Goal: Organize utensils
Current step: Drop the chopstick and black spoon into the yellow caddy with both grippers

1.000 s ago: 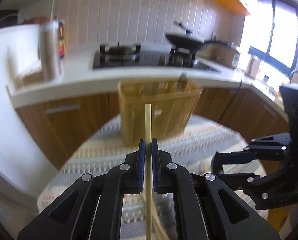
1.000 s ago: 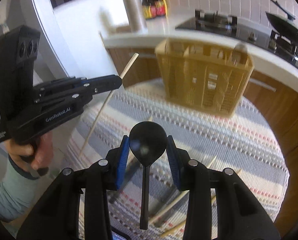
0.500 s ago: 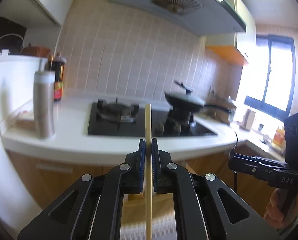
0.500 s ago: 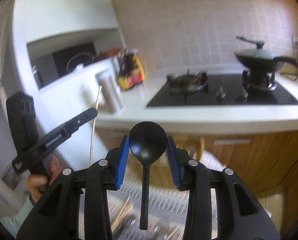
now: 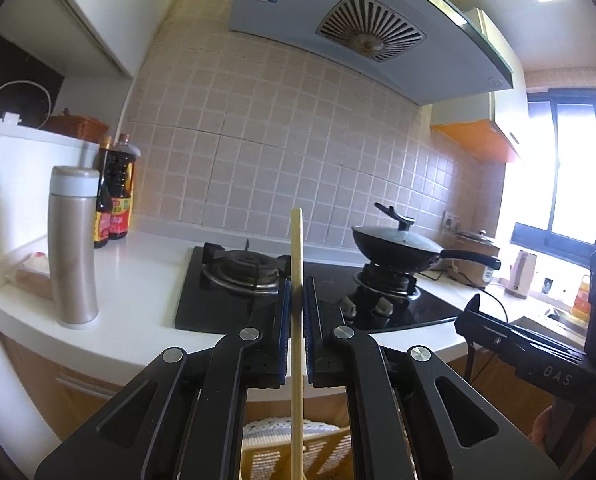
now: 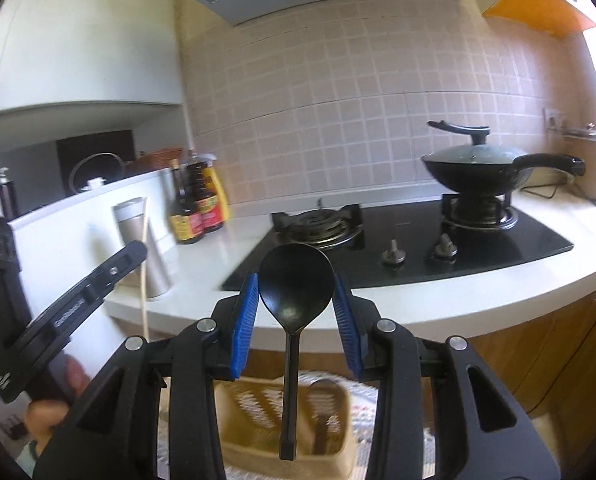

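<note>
My left gripper (image 5: 296, 312) is clamped on a wooden chopstick (image 5: 296, 320) that stands upright between the pads. My right gripper (image 6: 296, 300) is clamped on the bowl of a black spoon (image 6: 296, 284), whose handle hangs down. Below both, the yellow basket (image 6: 254, 432) stands on a striped mat (image 6: 361, 396). Farther, the white desk (image 5: 138, 300) carries a steel flask (image 5: 73, 248), two sauce bottles (image 5: 114, 200), the black stove (image 6: 417, 248) and a covered pan (image 6: 477, 172).

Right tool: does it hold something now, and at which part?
Yes. The right tool holds a black spoon by the sides of its bowl, handle hanging down.
</note>
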Action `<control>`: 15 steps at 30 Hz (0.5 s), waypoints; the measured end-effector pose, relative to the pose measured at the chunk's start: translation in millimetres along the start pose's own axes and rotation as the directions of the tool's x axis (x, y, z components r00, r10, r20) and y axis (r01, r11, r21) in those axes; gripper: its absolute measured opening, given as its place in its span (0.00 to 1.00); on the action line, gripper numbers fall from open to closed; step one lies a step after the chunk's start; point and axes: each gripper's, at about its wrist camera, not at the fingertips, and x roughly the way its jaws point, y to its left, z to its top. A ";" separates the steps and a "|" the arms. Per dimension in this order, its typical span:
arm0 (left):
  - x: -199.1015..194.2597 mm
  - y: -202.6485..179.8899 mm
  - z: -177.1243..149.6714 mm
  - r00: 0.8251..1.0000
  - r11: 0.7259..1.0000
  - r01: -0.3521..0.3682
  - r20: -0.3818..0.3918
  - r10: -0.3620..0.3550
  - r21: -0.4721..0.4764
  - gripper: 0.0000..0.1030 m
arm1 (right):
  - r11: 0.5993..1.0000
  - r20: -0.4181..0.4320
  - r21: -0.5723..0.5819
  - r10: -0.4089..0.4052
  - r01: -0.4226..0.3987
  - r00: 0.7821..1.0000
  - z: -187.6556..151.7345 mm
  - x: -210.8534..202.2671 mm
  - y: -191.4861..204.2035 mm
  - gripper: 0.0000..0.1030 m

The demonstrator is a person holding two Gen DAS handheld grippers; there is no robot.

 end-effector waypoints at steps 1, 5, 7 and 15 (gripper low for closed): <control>2.7 2.3 -3.5 1.000 1.000 -0.001 0.003 0.001 -0.012 0.04 | 1.000 0.001 -0.007 -0.022 0.022 1.000 -1.3 5.0 -0.7 0.33; 8.6 5.9 -14.8 1.000 1.000 -0.022 0.011 0.022 -0.013 0.04 | 0.999 0.012 -0.023 -0.042 0.043 0.999 -9.7 17.4 -2.6 0.33; 10.7 7.5 -18.7 0.999 0.999 -0.037 0.016 0.037 -0.010 0.04 | 0.998 0.024 -0.038 -0.057 0.058 0.998 -15.2 21.1 -0.7 0.33; 14.2 18.3 -34.1 0.998 0.998 -0.056 0.006 0.056 -0.020 0.04 | 0.993 0.043 -0.034 -0.111 0.112 0.993 -36.0 31.3 -5.5 0.34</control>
